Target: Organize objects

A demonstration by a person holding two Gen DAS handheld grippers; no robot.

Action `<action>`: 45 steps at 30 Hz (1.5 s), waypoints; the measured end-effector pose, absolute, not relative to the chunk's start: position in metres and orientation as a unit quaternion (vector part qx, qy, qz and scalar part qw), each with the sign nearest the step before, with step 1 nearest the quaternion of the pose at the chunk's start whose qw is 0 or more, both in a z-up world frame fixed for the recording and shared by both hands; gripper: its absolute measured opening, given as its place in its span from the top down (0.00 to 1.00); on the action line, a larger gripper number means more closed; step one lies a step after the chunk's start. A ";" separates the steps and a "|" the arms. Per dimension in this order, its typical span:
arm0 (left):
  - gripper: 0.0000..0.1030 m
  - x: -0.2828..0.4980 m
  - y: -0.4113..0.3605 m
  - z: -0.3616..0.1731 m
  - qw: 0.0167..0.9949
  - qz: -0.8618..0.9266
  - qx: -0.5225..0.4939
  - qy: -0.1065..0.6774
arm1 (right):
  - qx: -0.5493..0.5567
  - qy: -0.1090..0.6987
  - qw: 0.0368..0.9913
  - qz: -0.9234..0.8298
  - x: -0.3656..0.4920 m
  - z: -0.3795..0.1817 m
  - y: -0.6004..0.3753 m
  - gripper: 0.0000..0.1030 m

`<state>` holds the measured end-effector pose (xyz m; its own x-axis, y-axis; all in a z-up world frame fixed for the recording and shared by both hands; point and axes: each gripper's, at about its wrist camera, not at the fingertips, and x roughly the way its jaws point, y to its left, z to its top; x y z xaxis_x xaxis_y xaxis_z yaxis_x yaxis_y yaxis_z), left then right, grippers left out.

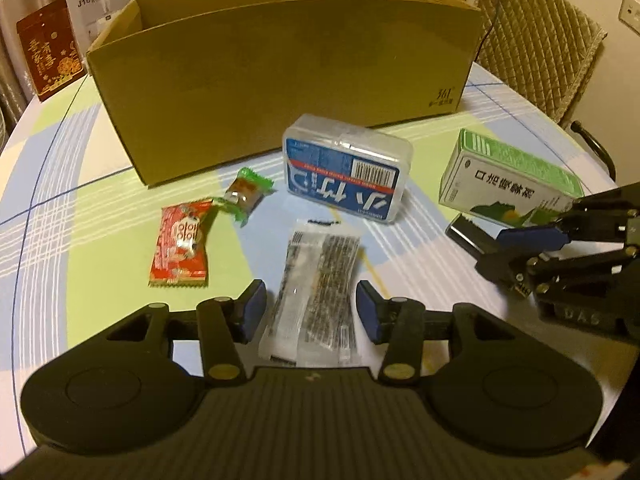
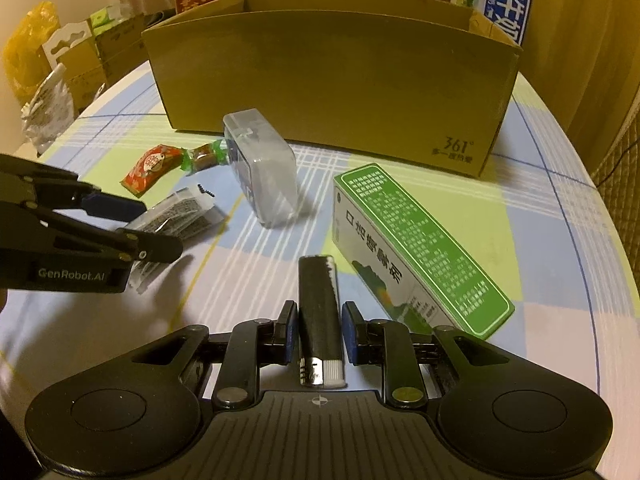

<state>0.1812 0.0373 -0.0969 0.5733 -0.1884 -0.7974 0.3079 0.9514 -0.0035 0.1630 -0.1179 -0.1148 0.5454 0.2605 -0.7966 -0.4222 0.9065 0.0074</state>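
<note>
A clear sachet with dark print lies on the checked tablecloth between the fingers of my left gripper, which is open with room on both sides. My right gripper is open, its jaws narrowed closely around a black lighter that lies flat on the table, with slim gaps showing. An open cardboard box stands behind. In front of it lie a clear floss case, a green-and-white medicine carton, a red candy packet and a green-wrapped candy.
A padded chair stands past the table's right edge. A red pouch and printed cartons stand behind the cardboard box. A yellow bag and small boxes sit beyond the far left edge. The two grippers are close, side by side.
</note>
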 end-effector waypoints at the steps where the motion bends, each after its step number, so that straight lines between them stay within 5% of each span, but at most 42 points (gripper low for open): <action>1: 0.58 0.182 0.037 -0.098 0.883 -0.141 0.068 0.442 | -0.097 0.433 0.874 0.196 0.162 -0.115 -0.117 0.80; 12: 0.70 0.177 0.033 -0.101 0.876 -0.130 0.050 0.461 | -0.097 0.435 0.875 0.187 0.160 -0.114 -0.115 0.82; 45: 0.70 0.106 0.019 -0.014 0.902 -0.098 0.006 0.421 | -0.048 0.379 0.904 0.191 0.106 -0.023 -0.129 0.82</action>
